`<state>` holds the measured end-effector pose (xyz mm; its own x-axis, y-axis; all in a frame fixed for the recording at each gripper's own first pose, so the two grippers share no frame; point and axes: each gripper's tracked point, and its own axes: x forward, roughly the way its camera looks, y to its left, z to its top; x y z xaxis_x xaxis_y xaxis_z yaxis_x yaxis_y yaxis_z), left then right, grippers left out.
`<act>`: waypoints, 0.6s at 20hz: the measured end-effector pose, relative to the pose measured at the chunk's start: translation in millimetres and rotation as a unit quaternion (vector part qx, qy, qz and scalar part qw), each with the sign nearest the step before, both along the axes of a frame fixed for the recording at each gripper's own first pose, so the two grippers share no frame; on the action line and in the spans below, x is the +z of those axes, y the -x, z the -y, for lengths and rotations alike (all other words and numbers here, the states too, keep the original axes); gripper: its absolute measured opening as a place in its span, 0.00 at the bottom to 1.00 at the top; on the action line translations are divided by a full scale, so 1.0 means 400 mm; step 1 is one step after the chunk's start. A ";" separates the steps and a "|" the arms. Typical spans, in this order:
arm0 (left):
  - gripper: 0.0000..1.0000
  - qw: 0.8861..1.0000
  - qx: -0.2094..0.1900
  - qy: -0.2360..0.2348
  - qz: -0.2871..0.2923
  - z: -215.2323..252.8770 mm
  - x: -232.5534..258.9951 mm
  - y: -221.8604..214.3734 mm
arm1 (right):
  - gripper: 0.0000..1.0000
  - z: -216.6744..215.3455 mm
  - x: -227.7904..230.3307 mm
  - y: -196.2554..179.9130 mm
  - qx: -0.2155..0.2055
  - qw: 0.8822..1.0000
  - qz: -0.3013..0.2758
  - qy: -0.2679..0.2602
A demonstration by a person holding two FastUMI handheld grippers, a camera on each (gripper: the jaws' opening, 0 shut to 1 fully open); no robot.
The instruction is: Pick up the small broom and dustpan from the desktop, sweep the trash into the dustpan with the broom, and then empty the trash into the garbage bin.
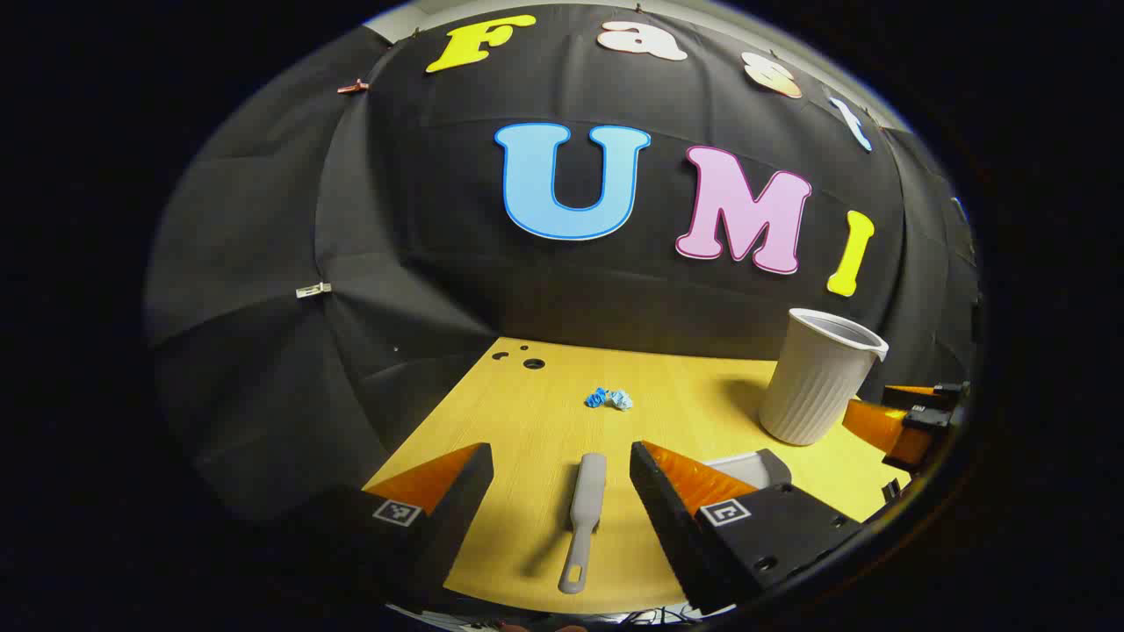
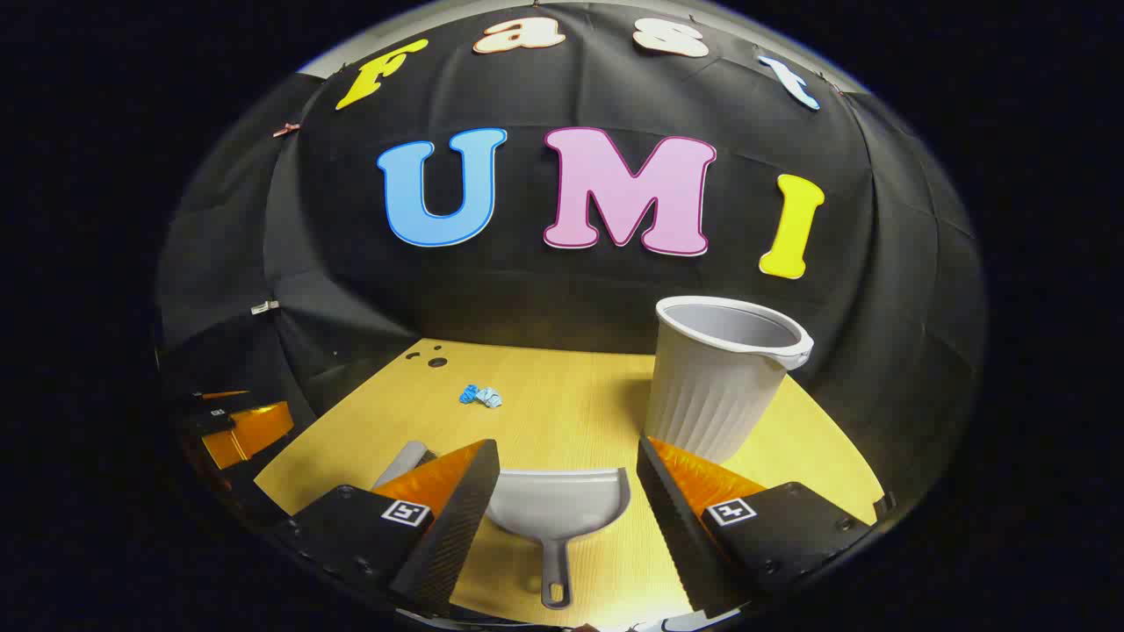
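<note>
Two grippers are hovering low over the yellow wooden surface point(image 1: 544, 421), both with their fingers spread wide and holding nothing. The left gripper point(image 1: 562, 470) is pointing forward with the one small broom point(image 1: 585, 518) lying flat on the surface between its fingers, touching neither, handle end nearest the camera. The right gripper point(image 2: 568, 465) is sitting level with the one dustpan point(image 2: 557, 505) lying between its fingers, pan mouth facing away and handle pointing back toward the camera. One ribbed garbage bin point(image 2: 716, 377) is standing upright just beyond the right gripper's right finger; in the left gripper view it is standing ahead and to the right of the fingers. One little cluster of crumpled blue trash point(image 1: 609, 398) is lying on the surface well ahead of both pairs of fingers, apart from broom, dustpan and bin.
</note>
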<state>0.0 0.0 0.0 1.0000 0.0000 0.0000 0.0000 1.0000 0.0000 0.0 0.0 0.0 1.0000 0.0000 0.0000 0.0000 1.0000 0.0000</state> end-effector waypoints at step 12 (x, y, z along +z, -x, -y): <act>0.99 0.998 -0.030 0.017 -0.053 0.025 -0.084 -0.039 | 0.98 -0.032 -0.063 -0.046 0.027 0.998 -0.056 0.000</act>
